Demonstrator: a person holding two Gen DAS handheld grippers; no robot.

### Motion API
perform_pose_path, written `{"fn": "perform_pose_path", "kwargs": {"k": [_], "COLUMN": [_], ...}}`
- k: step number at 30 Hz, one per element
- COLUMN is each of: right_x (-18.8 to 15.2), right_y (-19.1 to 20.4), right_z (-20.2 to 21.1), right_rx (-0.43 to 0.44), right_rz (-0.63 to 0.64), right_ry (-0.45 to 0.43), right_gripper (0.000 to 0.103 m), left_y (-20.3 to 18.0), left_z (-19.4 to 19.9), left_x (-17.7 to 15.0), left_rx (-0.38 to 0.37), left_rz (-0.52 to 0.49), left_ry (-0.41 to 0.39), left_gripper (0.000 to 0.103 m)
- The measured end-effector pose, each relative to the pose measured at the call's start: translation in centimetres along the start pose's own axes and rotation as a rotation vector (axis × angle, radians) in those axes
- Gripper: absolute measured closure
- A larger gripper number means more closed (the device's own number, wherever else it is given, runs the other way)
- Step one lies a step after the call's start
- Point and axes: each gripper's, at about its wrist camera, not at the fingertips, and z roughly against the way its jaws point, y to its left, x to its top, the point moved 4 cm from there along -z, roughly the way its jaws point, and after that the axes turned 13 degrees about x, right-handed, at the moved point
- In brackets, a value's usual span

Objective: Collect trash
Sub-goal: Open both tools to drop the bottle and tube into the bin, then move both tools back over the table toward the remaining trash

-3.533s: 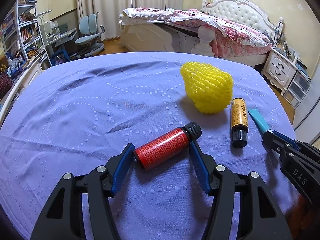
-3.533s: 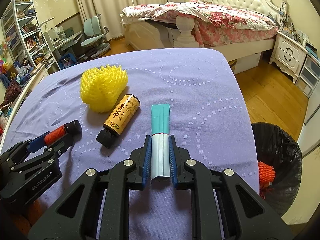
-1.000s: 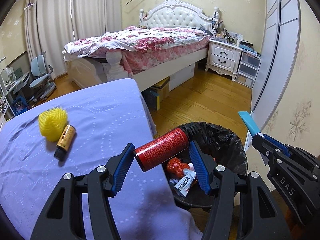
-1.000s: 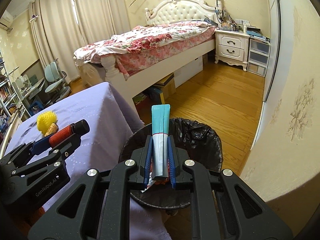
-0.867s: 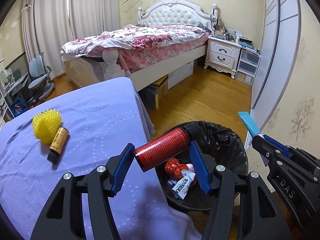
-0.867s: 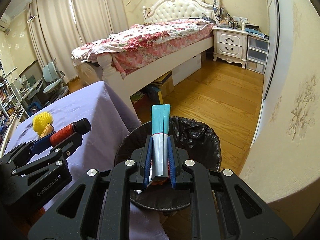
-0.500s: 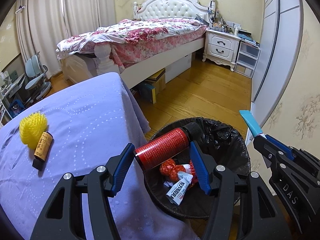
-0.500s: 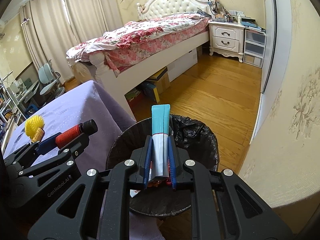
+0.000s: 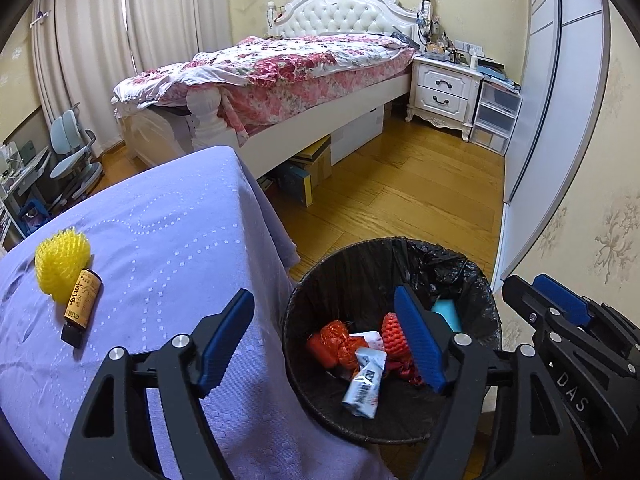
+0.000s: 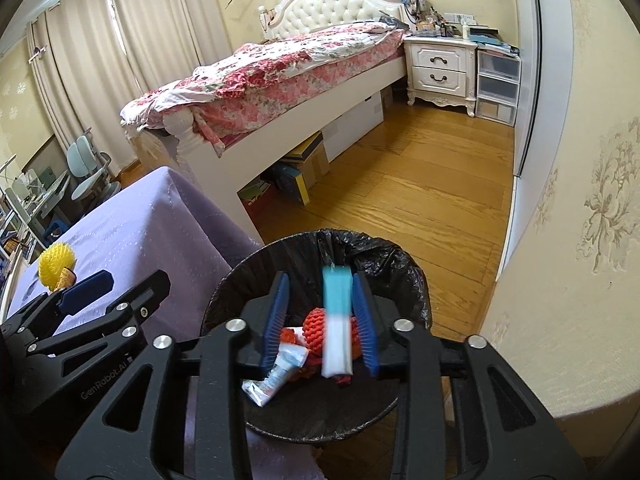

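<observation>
Both grippers hang over the black-bagged trash bin (image 9: 360, 264) beside the table. My left gripper (image 9: 322, 338) is open with its jaws still opening and nothing between them. A smooth red shape (image 9: 318, 346) among the trash may be the red bottle. My right gripper (image 10: 320, 318) has its jaws opening too. The teal and white tube (image 10: 338, 320) is blurred between them, dropping free of the pads. In the left wrist view the right gripper (image 9: 536, 288) shows at the right and the teal tube (image 9: 446, 314) is inside the bin.
A yellow foam net (image 9: 60, 260) and a brown bottle (image 9: 80, 300) lie on the purple tablecloth (image 9: 180, 240). The bin holds a red foam net (image 9: 394, 336), an orange wrapper and a white tube (image 9: 362, 384). Bed, nightstand and wood floor lie beyond; a wall stands close on the right.
Both grippers carried their loads from the table to above the bin. The left jaws have spread and the red bottle has left them. The right jaws have parted and the tube is slipping down.
</observation>
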Motion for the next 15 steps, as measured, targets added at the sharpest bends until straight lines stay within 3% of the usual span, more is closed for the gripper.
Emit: {"fn": "perform_pose_path", "kwargs": {"k": [9, 15], "right_x": [0.1, -0.1], "right_y": [0.0, 0.8], "right_z": [0.7, 1.0], "right_rx": [-0.021, -0.015], "right_rz": [-0.004, 0.006], "right_ry": [-0.016, -0.014], "right_gripper": [0.048, 0.043], "left_y": [1.3, 3.5], "left_z": [0.4, 0.9], "left_x": [-0.4, -1.0], "left_rx": [0.014, 0.038], "left_rz": [0.022, 0.050], "left_ry": [0.006, 0.009], "left_gripper": [0.027, 0.027]}}
